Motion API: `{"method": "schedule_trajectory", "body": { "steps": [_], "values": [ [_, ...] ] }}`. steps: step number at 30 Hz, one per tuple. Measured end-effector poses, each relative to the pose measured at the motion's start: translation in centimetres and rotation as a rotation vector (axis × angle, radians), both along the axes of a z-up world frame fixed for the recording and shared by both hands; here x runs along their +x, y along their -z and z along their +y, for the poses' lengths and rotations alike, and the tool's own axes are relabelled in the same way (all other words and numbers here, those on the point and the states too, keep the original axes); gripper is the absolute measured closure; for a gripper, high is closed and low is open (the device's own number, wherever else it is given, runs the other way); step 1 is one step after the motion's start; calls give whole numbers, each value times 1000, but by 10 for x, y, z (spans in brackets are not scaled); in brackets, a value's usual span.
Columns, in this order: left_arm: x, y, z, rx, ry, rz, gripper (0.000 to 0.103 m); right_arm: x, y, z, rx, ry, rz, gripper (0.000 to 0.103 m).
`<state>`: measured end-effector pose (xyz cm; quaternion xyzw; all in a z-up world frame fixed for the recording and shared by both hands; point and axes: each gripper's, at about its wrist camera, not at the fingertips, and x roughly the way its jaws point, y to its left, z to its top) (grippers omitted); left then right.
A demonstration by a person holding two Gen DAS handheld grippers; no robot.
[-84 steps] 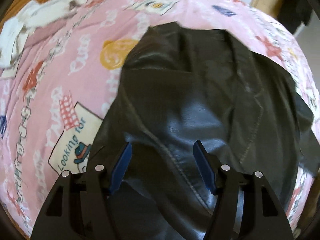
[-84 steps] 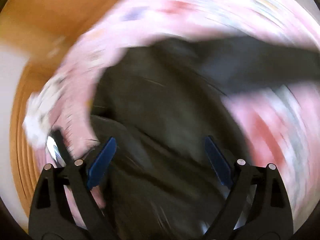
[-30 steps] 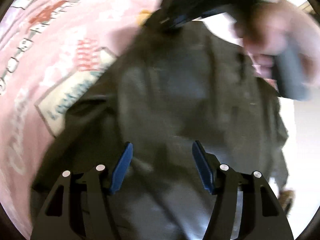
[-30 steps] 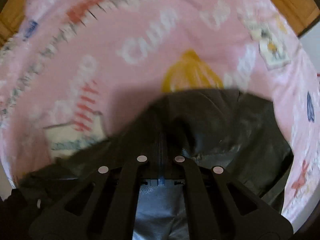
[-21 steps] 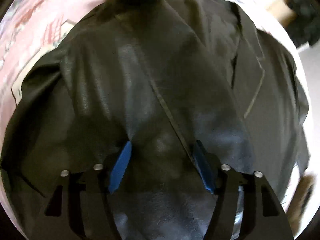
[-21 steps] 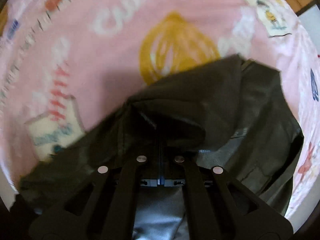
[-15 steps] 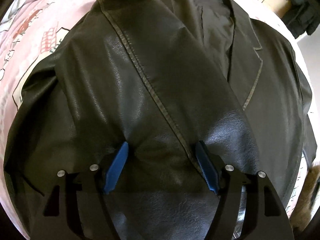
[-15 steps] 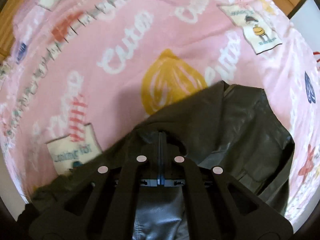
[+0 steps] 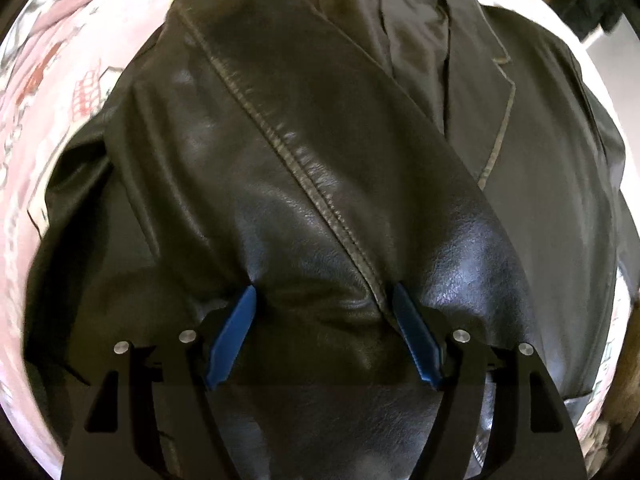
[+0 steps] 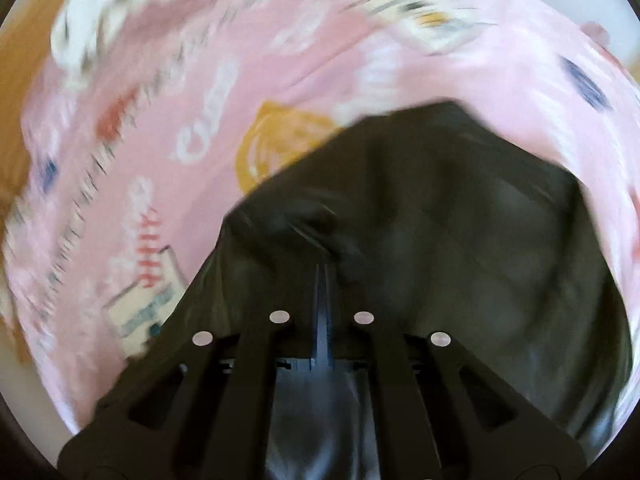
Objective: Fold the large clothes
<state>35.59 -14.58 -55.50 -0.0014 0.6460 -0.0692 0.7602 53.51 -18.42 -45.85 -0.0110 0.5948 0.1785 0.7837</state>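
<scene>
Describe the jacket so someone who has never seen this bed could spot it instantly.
Start at the pink cartoon-print bedspread. Spread across it lies the black leather jacket, glossy, with a stitched seam and a notched lapel. It is the only dark thing on the pink.

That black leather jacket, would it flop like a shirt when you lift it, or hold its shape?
The jacket probably bends in broad, rounded folds rather than collapsing; its sleeve arches smoothly. Its glossy grain hints it could slip on the pink bedspread. It looks thick, so likely heavy.
</scene>
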Motion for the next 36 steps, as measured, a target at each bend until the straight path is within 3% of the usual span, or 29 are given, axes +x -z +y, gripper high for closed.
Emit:
{"method": "schedule_trajectory", "body": {
  "steps": [3,6,10,15,17,21,26,28,36],
  "values": [
    [12,-17,-4,30,31,21,36,-70,-50,-89,108,205,-69,100],
    [26,-51,-11,57,70,-7,36,-138,-78,-167,124,402,-111,94],
    [45,-101,-45,59,140,-67,35,-231,-84,-275,99,736,-80,50],
    [53,-154,-106,4,249,-155,31,-339,-69,-399,198,1112,-42,46],
    [56,-160,-132,-18,285,-171,31,-371,-59,-445,209,1252,-26,46],
    [52,-159,-174,-11,362,-204,31,-409,-34,-502,277,1468,14,46],
    [47,-149,-207,-1,409,-169,31,-439,7,-554,516,1638,29,44],
    [39,-147,-213,6,424,-160,31,-441,16,-563,562,1682,38,44],
    [27,-117,-225,56,470,-103,31,-443,47,-605,492,1792,40,41]
  ]
}}
